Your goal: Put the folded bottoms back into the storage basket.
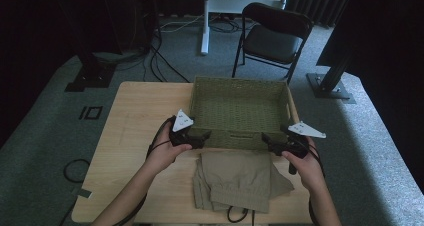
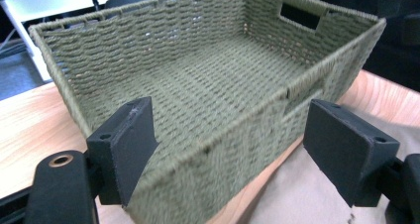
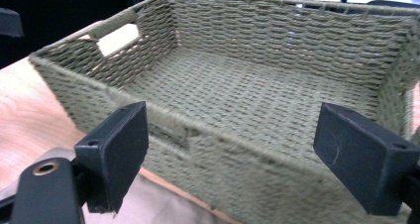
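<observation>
Closest to the person, one folded tan cloth (image 1: 239, 181) lies on the wooden table (image 1: 135, 116), near its front edge. Just past it are two hands, each holding a gripper. The left gripper (image 1: 204, 136) and the right gripper (image 1: 266, 140) both hang above the far edge of the cloth, right next to the basket's near wall. Both have their jaws wide apart, with nothing pinched between them. Behind them sits one green woven basket (image 1: 240, 81). Nothing is inside it. It has a handle hole in each end wall. Farther back, on the grey floor, stands one dark folding chair (image 1: 272, 38).
</observation>
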Motion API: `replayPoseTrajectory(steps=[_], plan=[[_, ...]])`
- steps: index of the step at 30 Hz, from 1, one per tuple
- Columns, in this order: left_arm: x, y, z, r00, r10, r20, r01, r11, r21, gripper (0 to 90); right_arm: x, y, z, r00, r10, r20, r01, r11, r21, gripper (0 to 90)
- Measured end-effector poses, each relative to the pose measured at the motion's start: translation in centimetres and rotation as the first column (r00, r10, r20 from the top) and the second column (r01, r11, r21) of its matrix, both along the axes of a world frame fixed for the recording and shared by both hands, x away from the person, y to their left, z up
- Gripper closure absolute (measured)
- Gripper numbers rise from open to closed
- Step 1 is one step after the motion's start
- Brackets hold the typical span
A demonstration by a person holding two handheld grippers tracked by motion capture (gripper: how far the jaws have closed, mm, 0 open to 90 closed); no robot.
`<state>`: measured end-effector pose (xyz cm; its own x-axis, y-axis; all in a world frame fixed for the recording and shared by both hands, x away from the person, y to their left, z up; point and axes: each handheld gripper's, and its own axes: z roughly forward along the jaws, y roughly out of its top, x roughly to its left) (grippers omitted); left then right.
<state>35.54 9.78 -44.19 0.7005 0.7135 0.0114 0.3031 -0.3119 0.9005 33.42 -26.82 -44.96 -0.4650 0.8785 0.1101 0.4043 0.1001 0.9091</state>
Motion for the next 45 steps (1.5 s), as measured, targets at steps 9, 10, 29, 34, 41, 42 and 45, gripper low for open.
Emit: replayPoseTrajectory(steps=[9, 10, 29, 34, 41, 42, 45], plan=[[-2.2, -0.2, -2.2, 0.9987, -0.033, -0.040, 0.033, 0.9994, 0.004, 21.2, -1.8, 1.0, -2.1, 0.9992, 0.032, -0.025, -0.032, 0.999, -0.016, 13.6], [-2.4, -0.3, -2.6, 0.9982, -0.039, -0.045, 0.039, 0.9992, 0.010, 21.2, -1.9, 1.0, -2.4, 0.9989, 0.034, -0.032, -0.034, 0.999, -0.019, 13.5], [-3.6, -0.8, -7.3, 0.9790, -0.035, -0.201, 0.050, 0.9963, 0.070, 20.7, -2.7, 1.0, -7.6, 0.9867, 0.015, -0.162, -0.029, 0.996, -0.086, 13.7], [-3.9, -1.2, -8.4, 0.9692, -0.035, -0.244, 0.064, 0.9915, 0.113, 20.7, -3.0, 0.9, -8.8, 0.9813, 0.000, -0.193, -0.018, 0.996, -0.090, 13.7], [-4.1, -1.9, -9.7, 0.9559, -0.024, -0.293, 0.058, 0.9927, 0.106, 20.7, -3.2, 0.7, -9.8, 0.9742, -0.014, -0.225, -0.010, 0.995, -0.102, 13.7], [-4.2, -2.0, -9.8, 0.9560, -0.024, -0.292, 0.059, 0.9919, 0.112, 20.5, -3.3, 0.6, -9.9, 0.9730, -0.013, -0.230, -0.011, 0.995, -0.100, 13.7], [-4.2, -2.2, -10.0, 0.9549, -0.026, -0.296, 0.063, 0.9912, 0.117, 20.3, -3.3, 0.6, -10.1, 0.9714, -0.011, -0.237, -0.014, 0.995, -0.104, 13.7]])
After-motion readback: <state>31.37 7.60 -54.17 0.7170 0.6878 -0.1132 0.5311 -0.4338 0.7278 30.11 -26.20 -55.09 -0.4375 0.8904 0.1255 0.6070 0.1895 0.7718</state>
